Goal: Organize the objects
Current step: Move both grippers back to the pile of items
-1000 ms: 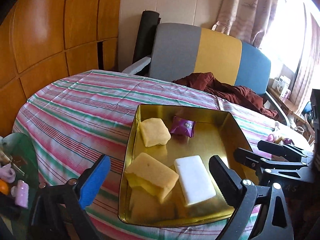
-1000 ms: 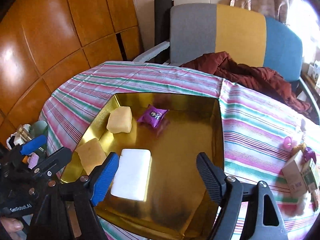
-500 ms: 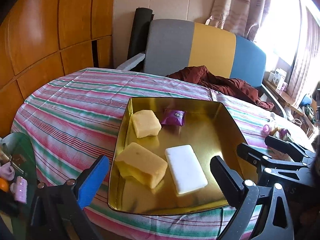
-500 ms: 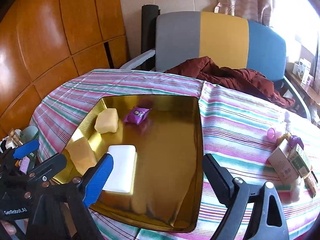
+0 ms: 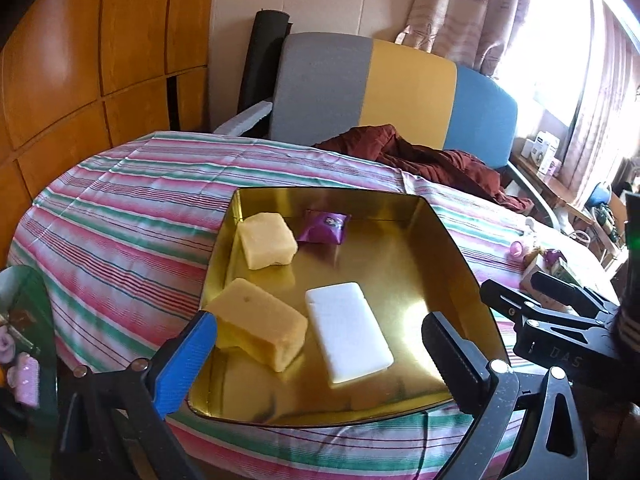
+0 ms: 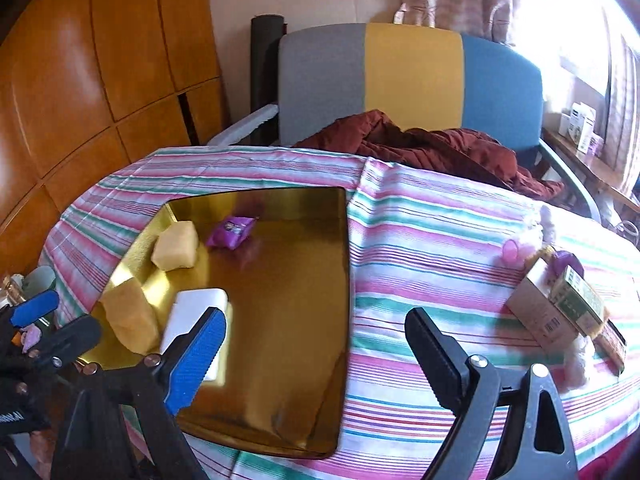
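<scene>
A gold tray [image 5: 404,248] [image 6: 288,320] sits on the striped tablecloth. It holds two yellow sponge blocks [image 5: 260,326] [image 5: 267,240], a white bar [image 5: 347,330] and a purple packet [image 5: 325,227]. The right wrist view shows the same: sponges [image 6: 130,314] [image 6: 176,246], white bar [image 6: 196,312], purple packet [image 6: 231,231]. My left gripper [image 5: 320,344] is open and empty, above the tray's near edge. My right gripper [image 6: 316,340] is open and empty, over the tray's right edge. The right gripper also shows in the left wrist view [image 5: 532,296].
Small cardboard boxes [image 6: 560,304] and pink and purple trinkets [image 6: 512,250] lie on the cloth at the right. A dark red garment [image 6: 420,148] lies on the grey, yellow and blue chair [image 6: 412,76] behind. A green glass side table [image 5: 24,320] with small items stands at the left.
Both grippers have drawn back from the tray and up. The right gripper has swung right, so the tray now sits left of its centre. Objects in the tray have not moved.
</scene>
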`<control>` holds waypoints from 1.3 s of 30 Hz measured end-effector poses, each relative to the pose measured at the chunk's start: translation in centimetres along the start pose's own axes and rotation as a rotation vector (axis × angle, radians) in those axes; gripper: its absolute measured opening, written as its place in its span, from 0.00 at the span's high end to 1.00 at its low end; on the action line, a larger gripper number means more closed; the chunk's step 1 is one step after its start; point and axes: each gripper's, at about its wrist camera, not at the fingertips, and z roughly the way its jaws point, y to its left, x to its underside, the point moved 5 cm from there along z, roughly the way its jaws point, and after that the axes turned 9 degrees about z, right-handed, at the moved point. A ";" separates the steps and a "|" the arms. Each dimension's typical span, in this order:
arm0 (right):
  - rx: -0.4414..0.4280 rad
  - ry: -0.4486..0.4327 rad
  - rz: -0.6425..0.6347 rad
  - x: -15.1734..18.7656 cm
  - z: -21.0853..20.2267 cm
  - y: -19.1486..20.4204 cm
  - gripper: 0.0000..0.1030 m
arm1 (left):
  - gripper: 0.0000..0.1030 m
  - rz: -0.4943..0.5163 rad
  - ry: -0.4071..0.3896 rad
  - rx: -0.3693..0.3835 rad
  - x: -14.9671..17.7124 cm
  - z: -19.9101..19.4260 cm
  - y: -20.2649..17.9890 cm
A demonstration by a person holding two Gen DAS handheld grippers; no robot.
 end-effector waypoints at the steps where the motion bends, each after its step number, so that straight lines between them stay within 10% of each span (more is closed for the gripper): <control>1: 0.007 0.001 0.003 0.1 0.0 -0.4 0.10 | 0.00 0.003 0.002 0.019 0.0 0.1 -0.3; 15: 0.115 -0.006 0.133 -1.4 -1.9 -11.2 0.10 | 0.00 0.172 0.007 0.194 -1.7 0.3 -7.2; 28: 0.398 -0.163 0.521 -3.6 -7.3 -32.6 0.10 | 0.00 0.409 -0.005 0.345 -6.1 3.1 -18.9; 39: 0.270 -0.114 0.760 -1.6 -5.9 -37.3 0.10 | 0.00 0.576 0.072 0.458 -6.9 7.8 -31.2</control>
